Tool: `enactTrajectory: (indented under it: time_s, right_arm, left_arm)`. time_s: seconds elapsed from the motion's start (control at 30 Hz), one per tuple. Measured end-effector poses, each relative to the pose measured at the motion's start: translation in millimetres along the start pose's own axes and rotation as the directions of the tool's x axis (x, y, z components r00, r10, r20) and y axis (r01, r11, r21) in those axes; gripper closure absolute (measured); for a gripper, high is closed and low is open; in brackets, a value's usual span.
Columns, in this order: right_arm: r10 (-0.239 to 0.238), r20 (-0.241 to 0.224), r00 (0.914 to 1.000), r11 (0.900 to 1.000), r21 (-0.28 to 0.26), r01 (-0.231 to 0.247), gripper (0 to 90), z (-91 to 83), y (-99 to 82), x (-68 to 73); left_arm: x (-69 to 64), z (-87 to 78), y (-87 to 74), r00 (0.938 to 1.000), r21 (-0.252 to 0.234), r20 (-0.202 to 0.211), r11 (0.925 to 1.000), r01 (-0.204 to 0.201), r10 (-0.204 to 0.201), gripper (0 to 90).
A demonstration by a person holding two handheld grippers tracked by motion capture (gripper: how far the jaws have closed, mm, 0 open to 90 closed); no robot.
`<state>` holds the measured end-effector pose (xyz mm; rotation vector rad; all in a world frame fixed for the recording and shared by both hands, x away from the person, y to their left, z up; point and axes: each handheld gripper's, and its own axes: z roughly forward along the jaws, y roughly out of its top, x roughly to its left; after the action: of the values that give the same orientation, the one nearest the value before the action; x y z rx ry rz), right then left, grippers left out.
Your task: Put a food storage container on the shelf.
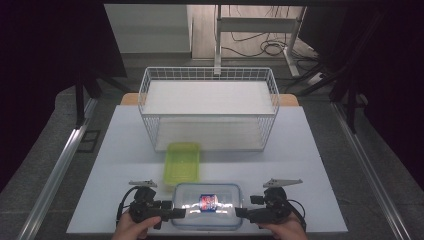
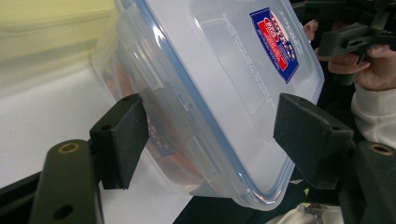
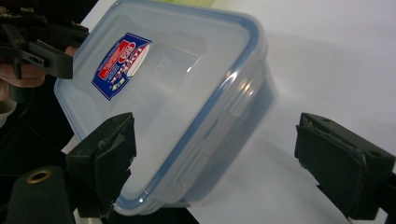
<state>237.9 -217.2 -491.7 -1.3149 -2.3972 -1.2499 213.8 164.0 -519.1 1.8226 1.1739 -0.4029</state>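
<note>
grippers [image 1: 172, 212] [image 1: 243, 213] flank clear container [image 1: 207, 204]; green lid [image 1: 182, 161], wire basket [image 1: 208, 107] beyond

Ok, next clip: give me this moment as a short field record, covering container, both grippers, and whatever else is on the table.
container: clear lidded box with blue seal and red-blue label, at the table's near edge
left gripper: at the box's left end, fingers either side of its corner; contact unclear
right gripper: at the box's right end, open, one finger well clear of the box
green tray: just behind the box
wire basket: farther back, white
table: white top
</note>
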Motion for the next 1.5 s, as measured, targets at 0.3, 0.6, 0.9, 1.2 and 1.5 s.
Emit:
enactTrajectory:
  time_s: [0.3,0.6,0.9,1.2,1.5]
  right_arm:
    - [0.074,-0.054,0.9958,0.9971,0.021,-0.073,13.2,15.6,5.0,-7.1]
    - [0.131,-0.119,0.9842,0.9902,0.065,-0.124,19.1,24.0,7.4,-5.1]
    - [0.130,-0.129,0.9831,0.9911,0.046,-0.125,32.1,13.6,3.3,-5.2]
    - [0.149,-0.143,0.9783,0.9888,0.026,-0.147,39.8,7.6,1.2,-5.5]
    - [0.130,-0.146,0.9807,0.9914,0.005,-0.131,44.6,2.4,-0.4,-2.6]
  left_arm:
    - [0.4,-0.2,0.1,1.0000,-0.001,0.001,1.0000,-0.002,0.002,27.4]
    - [0.0,-0.2,-0.6,1.0000,-0.008,-0.002,0.9999,-0.008,0.008,27.5]
    - [-2.5,-1.1,-2.5,0.9996,-0.015,-0.011,0.9996,-0.025,0.024,28.0]
    - [-5.2,-6.0,-6.5,0.9992,-0.037,-0.008,0.9985,-0.040,0.040,33.1]
    - [-5.2,-11.8,-9.2,0.9986,-0.052,0.008,0.9973,-0.053,0.053,39.7]
